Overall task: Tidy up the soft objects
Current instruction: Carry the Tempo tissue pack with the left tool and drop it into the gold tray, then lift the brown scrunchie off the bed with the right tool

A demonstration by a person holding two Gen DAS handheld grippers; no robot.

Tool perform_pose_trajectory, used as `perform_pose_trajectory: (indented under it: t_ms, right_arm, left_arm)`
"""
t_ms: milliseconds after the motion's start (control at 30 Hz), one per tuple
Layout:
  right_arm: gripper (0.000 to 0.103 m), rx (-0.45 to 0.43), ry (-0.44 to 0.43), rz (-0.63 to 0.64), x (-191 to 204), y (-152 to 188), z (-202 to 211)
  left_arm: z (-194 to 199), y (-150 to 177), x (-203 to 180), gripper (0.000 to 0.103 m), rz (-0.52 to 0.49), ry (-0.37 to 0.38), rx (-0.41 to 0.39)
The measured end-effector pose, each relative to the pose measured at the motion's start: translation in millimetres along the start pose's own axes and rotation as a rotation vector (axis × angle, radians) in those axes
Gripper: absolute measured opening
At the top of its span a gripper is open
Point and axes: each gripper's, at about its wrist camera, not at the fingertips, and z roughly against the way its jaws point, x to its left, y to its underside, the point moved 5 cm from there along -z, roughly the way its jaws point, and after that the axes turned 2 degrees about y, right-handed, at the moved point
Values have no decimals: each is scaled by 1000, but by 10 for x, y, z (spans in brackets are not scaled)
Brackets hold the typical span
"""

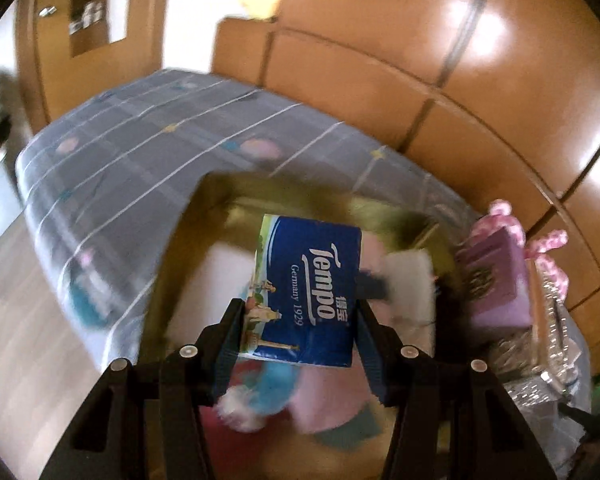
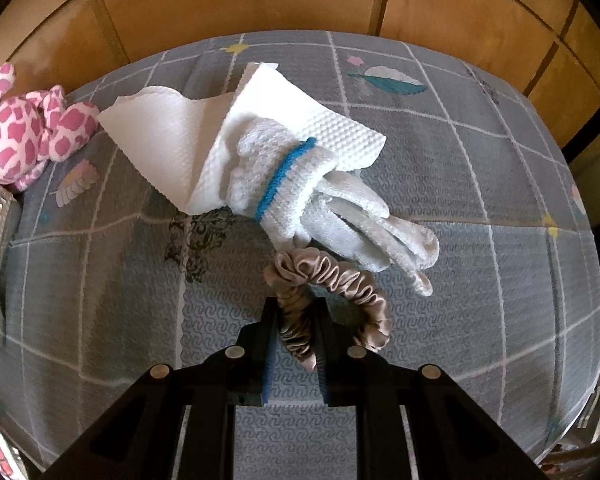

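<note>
Left tongs clamped half-wide on a blue Tempo tissue pack, held above an olive box of soft things. Right tongs pinched nearly closed on a beige satin scrunchie, just above the grey bed cover, beside white gloves.

One tissue pack, one scrunchie, one glove, one paper towel, one plush giraffe.

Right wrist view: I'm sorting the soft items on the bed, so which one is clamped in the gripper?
The beige satin scrunchie, pinched by the right gripper. The white gloves, paper towel and pink spotted plush lie free.
</note>
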Motion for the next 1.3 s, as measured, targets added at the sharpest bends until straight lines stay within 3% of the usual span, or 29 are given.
perform_pose_trajectory:
  t_ms: [233,567,867,1033,1300]
  right_arm:
    - [16,-2,2,-2,3,0,14]
    - [15,-15,31,14,50,35,18]
    - [15,-14,32,16,42,30,11]
    - [15,-16,35,20,35,24,5]
    - [15,-16,36,20,34,25,6]
  left_arm:
    - [-66,-22,319,54,45,-28,-12]
    - [-326,-455,47,55,47,32,-37]
    - [-799,-404,-11,66,17,-76,43]
    - [-635,-260,-50,75,-25,-111,11]
    - [-135,-17,-280,77,-95,-125,-90]
